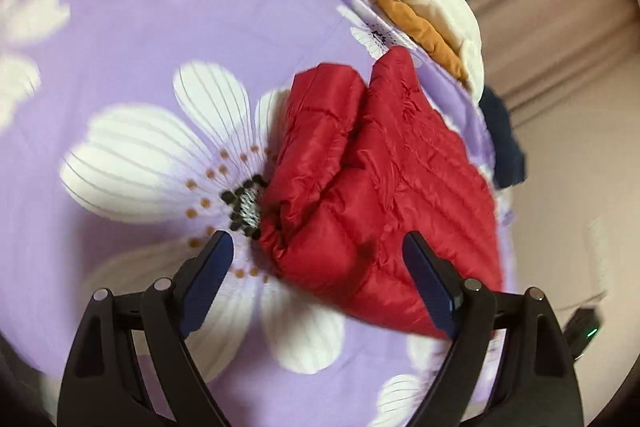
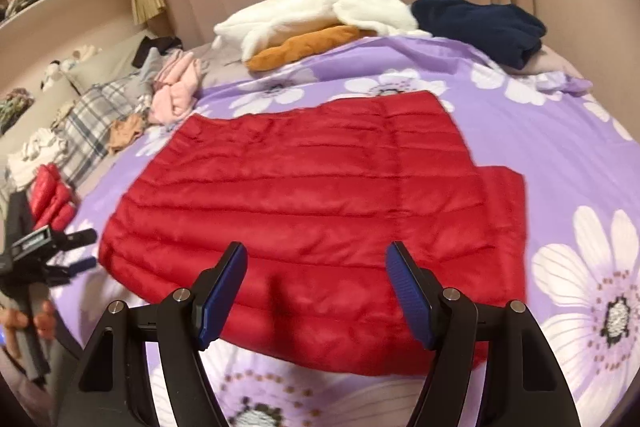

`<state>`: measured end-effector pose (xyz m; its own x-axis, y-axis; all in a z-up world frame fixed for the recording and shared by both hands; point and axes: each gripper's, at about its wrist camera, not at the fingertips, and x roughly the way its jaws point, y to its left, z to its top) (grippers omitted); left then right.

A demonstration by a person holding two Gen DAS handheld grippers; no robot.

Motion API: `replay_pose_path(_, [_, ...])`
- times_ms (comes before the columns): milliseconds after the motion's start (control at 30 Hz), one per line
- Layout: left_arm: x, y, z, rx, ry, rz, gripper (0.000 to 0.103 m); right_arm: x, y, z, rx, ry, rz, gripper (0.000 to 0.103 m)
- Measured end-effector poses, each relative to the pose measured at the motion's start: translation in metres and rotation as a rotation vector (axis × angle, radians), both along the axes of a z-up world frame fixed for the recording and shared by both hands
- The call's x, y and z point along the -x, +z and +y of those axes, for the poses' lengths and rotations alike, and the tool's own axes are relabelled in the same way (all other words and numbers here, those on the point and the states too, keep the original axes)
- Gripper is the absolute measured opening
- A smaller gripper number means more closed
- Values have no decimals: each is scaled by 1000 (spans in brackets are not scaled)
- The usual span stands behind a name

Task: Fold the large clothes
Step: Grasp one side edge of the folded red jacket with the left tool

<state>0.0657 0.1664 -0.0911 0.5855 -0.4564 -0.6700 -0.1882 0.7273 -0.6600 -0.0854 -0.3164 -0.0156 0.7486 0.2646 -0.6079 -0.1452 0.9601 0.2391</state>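
We've got the red puffer jacket (image 2: 304, 203) spread flat on the purple floral bedspread (image 2: 560, 155), one sleeve (image 1: 320, 147) bunched up at its edge. Our right gripper (image 2: 316, 291) hovers released over the near hem, holding nothing. Our left gripper (image 1: 320, 279) is released too, above the sleeve. At 12 o'clock sits a white garment (image 2: 320, 11) over an orange one (image 2: 304, 47), a navy one (image 2: 480, 23) at 1.

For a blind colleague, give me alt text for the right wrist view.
A red quilted jacket lies spread flat on a purple floral bedspread, with the open right tongs just above its near edge. Folded clothes sit at the far side.
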Motion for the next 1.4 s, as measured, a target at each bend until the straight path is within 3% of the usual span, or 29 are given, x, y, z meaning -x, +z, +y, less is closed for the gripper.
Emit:
replay_pose_path(233, [-29, -15, -12, 143, 6, 44, 89, -12, 4, 24, -20, 58, 1, 71])
replay_pose_path(667, [-58, -24, -16, 122, 28, 41, 92, -43, 6, 58, 9, 88, -20, 71])
replay_pose_path(700, [-57, -24, -16, 115, 31, 40, 90, -44, 5, 59, 12, 90, -22, 70])
replay_pose_path(867, [-58, -22, -18, 74, 33, 36, 74, -53, -10, 68, 50, 92, 14, 44])
replay_pose_path(967, [-58, -17, -21, 48, 25, 25, 64, -59, -18, 68, 57, 96, 34, 39])
replay_pose_path(1100, [-57, 4, -35, -63, -8, -31, 49, -65, -27, 66, 42, 100, 68, 35])
replay_pose_path(1233, [-56, 27, -53, -195, -48, -93, 45, -66, -32, 62, 14, 94, 83, 35])
replay_pose_path(1400, [-53, 46, -70, -300, -87, -153, 42, -68, -34, 59, -12, 93, 92, 35])
